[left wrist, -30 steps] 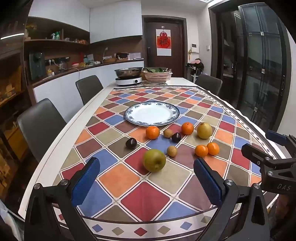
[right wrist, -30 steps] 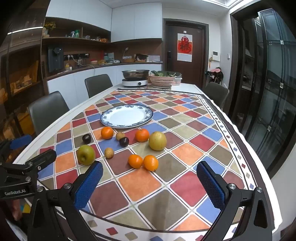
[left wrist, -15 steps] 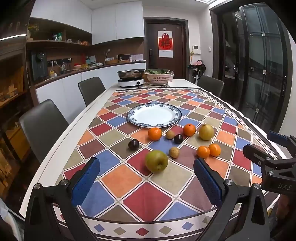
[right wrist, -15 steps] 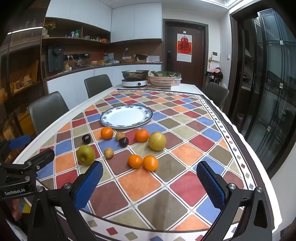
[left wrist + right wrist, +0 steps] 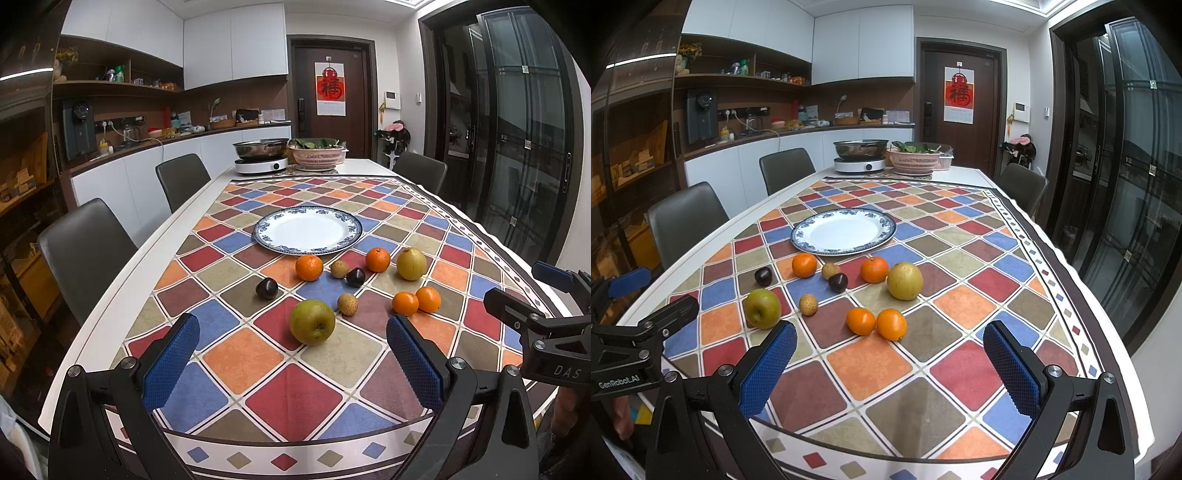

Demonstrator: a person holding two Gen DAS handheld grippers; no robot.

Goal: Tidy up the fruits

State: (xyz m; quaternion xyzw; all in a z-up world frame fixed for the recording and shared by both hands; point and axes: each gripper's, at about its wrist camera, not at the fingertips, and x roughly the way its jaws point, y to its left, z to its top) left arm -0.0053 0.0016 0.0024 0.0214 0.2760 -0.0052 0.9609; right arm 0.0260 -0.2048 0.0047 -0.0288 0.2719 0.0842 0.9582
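Note:
An empty blue-rimmed white plate [image 5: 308, 230] [image 5: 844, 231] sits mid-table. In front of it lie loose fruits: a green apple [image 5: 312, 322] [image 5: 762, 308], a yellow pear [image 5: 411, 263] [image 5: 905, 280], several oranges including a close pair [image 5: 416, 301] [image 5: 876, 323], two dark plums [image 5: 267, 288] [image 5: 763, 276], and small brown fruits [image 5: 347, 304] [image 5: 808, 304]. My left gripper [image 5: 291, 360] is open and empty, just short of the apple. My right gripper [image 5: 890, 363] is open and empty, just short of the orange pair. Each gripper shows at the edge of the other's view.
The table carries a colourful checked cloth [image 5: 295, 398]. At its far end stand a pan on a cooker [image 5: 261, 153] and a pink basket of greens [image 5: 317, 153]. Dark chairs [image 5: 83, 251] line both sides. Glass doors [image 5: 1126, 166] stand on the right.
The left gripper has moved forward and a little up, so the fruits sit closer in its view. The right gripper has barely moved. No fruit has moved.

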